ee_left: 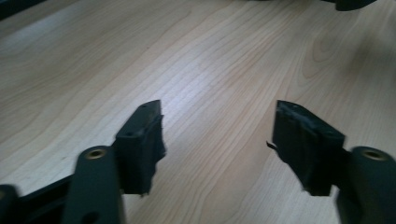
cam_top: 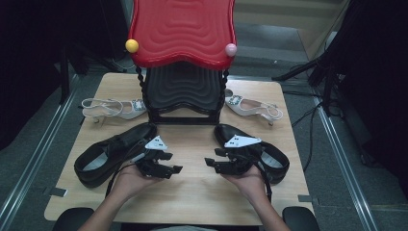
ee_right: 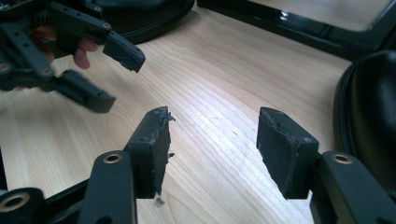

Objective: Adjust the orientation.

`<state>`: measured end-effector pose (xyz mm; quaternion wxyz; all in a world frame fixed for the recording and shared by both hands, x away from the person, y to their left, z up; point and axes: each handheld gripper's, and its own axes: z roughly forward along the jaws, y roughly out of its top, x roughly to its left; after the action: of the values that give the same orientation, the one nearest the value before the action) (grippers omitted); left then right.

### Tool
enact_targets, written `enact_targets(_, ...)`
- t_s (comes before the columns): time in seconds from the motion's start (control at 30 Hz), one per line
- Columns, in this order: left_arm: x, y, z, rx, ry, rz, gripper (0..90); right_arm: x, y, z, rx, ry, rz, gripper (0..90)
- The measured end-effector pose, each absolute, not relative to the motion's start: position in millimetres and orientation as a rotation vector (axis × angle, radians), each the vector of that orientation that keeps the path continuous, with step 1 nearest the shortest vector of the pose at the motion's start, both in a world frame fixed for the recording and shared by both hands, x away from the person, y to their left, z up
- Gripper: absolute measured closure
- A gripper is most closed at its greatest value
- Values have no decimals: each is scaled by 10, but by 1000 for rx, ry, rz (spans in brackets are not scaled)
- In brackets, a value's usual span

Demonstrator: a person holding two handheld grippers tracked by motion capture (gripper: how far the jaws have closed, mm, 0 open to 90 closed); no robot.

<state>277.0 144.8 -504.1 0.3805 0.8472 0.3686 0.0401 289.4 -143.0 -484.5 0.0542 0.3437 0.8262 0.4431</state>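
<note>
My left gripper (cam_top: 172, 162) is held low over the front middle of the wooden table (cam_top: 192, 192), pointing right, with its jaws open and only bare wood between them (ee_left: 217, 121). Facing it and pointing left, my right gripper (cam_top: 213, 157) is open too with nothing between its jaws (ee_right: 212, 128). A small gap separates the two. In the right gripper view, the left gripper (ee_right: 119, 79) appears at the upper left, with its jaws apart. One black shoe (cam_top: 108, 156) lies behind my left hand. Another black shoe (cam_top: 269, 154) lies by my right hand (ee_right: 369, 107).
A rack with a red top shelf (cam_top: 183, 31) and a black lower shelf (cam_top: 185, 91) stands at the back middle. A white heeled sandal (cam_top: 115, 108) lies left of it and another (cam_top: 252, 108) lies to its right. Bare wood stretches between the grippers and the front edge.
</note>
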Motion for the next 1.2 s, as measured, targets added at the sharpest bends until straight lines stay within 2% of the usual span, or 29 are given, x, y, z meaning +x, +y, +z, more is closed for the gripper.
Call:
enact_targets(0.2, 2777, 1467, -5042, 2207, 985, 97, 423, 2854, -1404, -4968, 937, 2527, 1249, 485)
enact_targets(0.43, 2769, 1494, -5055, 2214, 970, 97, 464, 2879, -1425, -4935, 1069, 2522, 1272, 549)
enact_targets(0.6, 2737, 1523, -5044, 2188, 982, 92, 453, 2892, -1425, -4899, 1096, 2538, 1280, 599)
enact_targets(0.97, 2633, 1645, -4908, 2214, 1021, 127, 420, 2843, -1332, -4927, 864, 2604, 1181, 596)
enact_targets(1.2, 2550, 1778, -4751, 2209, 1053, 142, 395, 2873, -1310, -4860, 854, 2609, 1193, 584)
